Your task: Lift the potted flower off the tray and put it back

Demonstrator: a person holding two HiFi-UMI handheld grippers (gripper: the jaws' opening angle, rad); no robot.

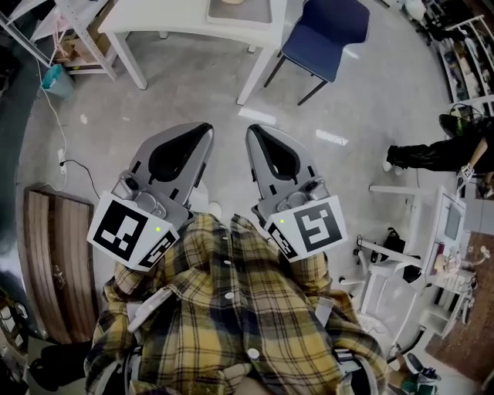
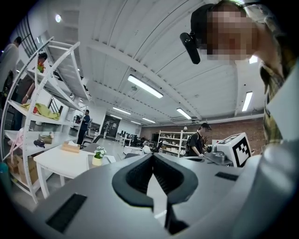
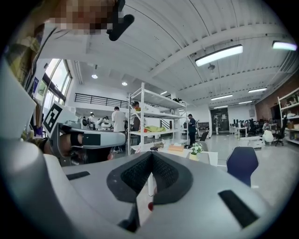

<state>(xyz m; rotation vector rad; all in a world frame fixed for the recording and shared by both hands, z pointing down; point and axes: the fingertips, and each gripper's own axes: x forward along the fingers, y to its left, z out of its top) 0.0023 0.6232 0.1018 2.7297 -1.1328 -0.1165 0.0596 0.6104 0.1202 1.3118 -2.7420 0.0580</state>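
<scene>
The potted flower, white blooms in a small pale pot, stands on a grey tray on the white table some way ahead. It also shows in the right gripper view as the flower. My left gripper and right gripper are side by side close to my chest, above the floor and well short of the table. Both point level toward the table. The left gripper and the right gripper are each shut, pads together, with nothing between them.
A blue chair stands at the table's right corner. A metal shelf rack rises left of the table. A wooden board and a cable lie on the floor at left, white equipment at right. People stand in the distance.
</scene>
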